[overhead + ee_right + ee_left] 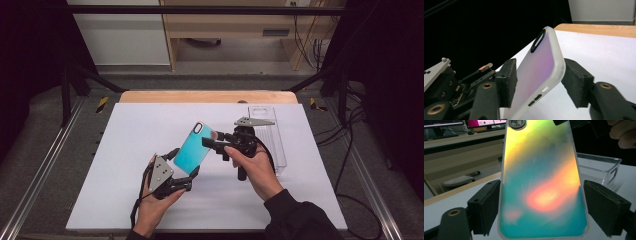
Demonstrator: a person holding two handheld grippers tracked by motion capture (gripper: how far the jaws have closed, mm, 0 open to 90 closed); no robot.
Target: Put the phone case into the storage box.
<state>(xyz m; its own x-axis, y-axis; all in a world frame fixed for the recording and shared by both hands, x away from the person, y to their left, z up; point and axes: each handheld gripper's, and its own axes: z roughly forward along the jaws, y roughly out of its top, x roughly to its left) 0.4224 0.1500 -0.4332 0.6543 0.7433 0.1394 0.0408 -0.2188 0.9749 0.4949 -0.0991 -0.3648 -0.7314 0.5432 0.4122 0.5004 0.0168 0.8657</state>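
Note:
An iridescent teal phone case (192,150) hangs tilted above the white table sheet (125,165), camera hole at its far end. My left gripper (184,164) is shut on its lower end, a pad on each long edge. In the left gripper view the case (541,182) shimmers yellow, teal and orange between the jaws of that gripper (541,207). My right gripper (212,139) reaches the case's upper right edge. In the right gripper view the case (541,67) stands edge-on between the pads of that gripper (539,80), which sit close on either side without a clear grip.
A clear plastic tray (270,135) lies on the sheet to the right, behind the right hand, and its rim (599,167) appears in the left gripper view. The wooden table edge (207,96) runs along the far side. Metal rails flank the table.

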